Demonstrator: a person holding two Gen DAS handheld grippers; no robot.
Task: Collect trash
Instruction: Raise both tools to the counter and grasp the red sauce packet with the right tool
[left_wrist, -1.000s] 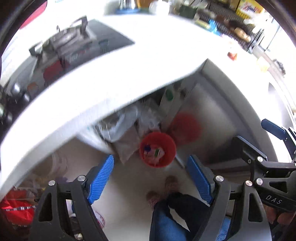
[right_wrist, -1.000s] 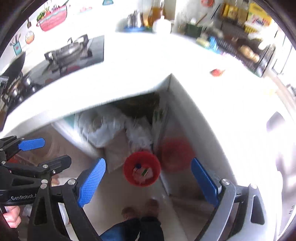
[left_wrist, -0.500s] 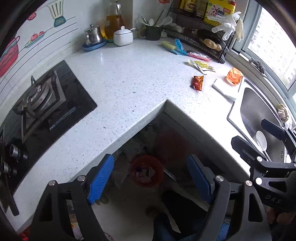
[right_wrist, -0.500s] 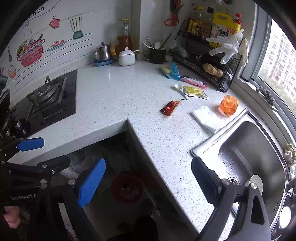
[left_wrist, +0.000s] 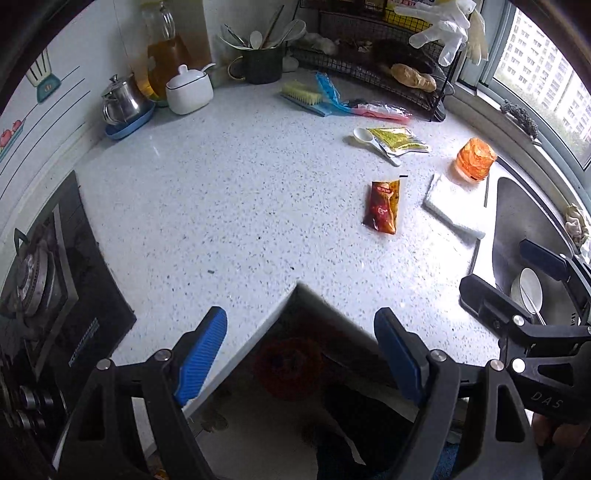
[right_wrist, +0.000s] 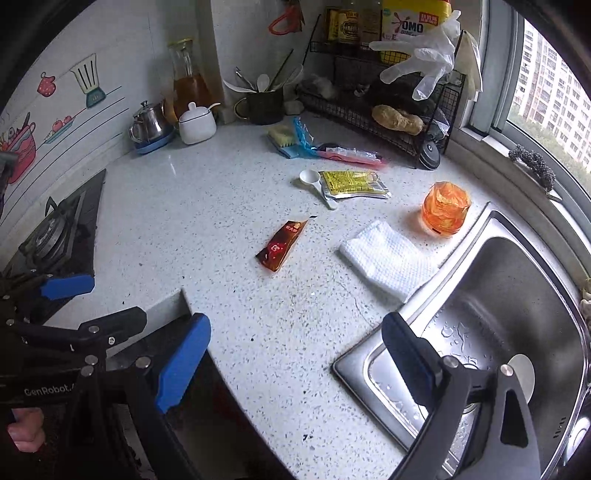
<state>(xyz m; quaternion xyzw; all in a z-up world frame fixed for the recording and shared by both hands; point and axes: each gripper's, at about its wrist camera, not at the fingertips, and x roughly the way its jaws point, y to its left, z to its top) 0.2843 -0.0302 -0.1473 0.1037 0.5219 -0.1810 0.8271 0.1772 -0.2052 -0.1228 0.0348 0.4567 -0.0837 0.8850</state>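
Half a second ago the red bin (left_wrist: 290, 367) under the countertop (left_wrist: 229, 206) was seen near the middle of both views, between the blue pads; now it is pushed down to the bottom of the left wrist view, dim beneath the inner corner of the countertop, and most of both views is filled by the speckled worktop. A second ago only the bin and the floor were framed, so both grippers have been raised and tipped forward toward the back of the counter.

The left gripper (left_wrist: 301, 354) is held above the inner corner of the countertop, its jaws spread wide with nothing between them. The right gripper (right_wrist: 295, 354) is held over the front edge of the countertop beside the sink (right_wrist: 517, 280), its jaws likewise wide apart and empty; its right pad is seen over the sink's near left corner.

The red sauce packet (right_wrist: 282, 245) lies flat on the countertop, apart from both grippers, roughly midway between the front edge and the back. Its long axis runs from the front edge toward the back, torn end farthest away. A folded white cloth (right_wrist: 389, 254) lies beside it at the sink's left rim, an orange cup (right_wrist: 446, 213) stands just behind the cloth, and a yellow packet (right_wrist: 352, 184) partly covers a white spoon (right_wrist: 317, 186) nearer the back.
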